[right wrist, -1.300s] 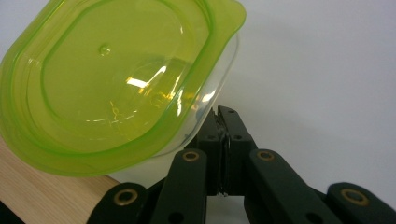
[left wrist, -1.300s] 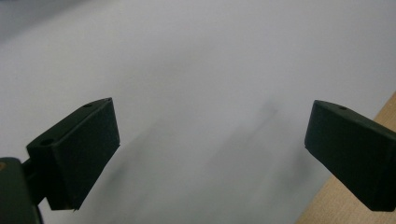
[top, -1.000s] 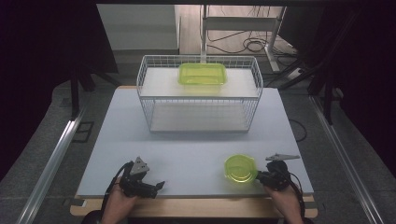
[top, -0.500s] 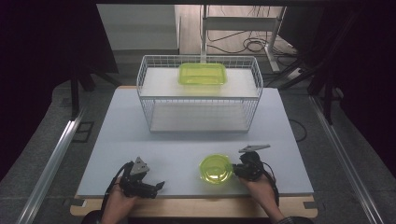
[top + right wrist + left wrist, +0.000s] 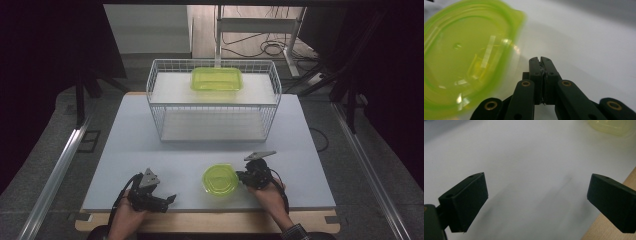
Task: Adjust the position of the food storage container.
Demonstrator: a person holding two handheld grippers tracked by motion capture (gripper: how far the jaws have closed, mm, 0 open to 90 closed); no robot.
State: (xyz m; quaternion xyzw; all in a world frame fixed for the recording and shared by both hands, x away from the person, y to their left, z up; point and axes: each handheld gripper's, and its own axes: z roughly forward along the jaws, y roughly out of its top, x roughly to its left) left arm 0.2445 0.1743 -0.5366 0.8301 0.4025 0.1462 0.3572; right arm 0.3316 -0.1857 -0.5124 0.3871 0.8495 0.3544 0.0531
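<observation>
High view: two grippers sit at the near edge of the white table (image 5: 150, 130). The left gripper (image 5: 170, 199), at about seven o'clock, has its jaws spread wide over bare table. The right gripper (image 5: 239, 176), at about five o'clock, has its jaws pressed together; whether they pinch the rim I cannot tell. One round green lid (image 5: 220, 179) lies on the table just at nine o'clock of it, touching or nearly so. At twelve o'clock stands one white wire basket (image 5: 212, 107), with one rectangular green container (image 5: 216, 79) on its top shelf.
</observation>
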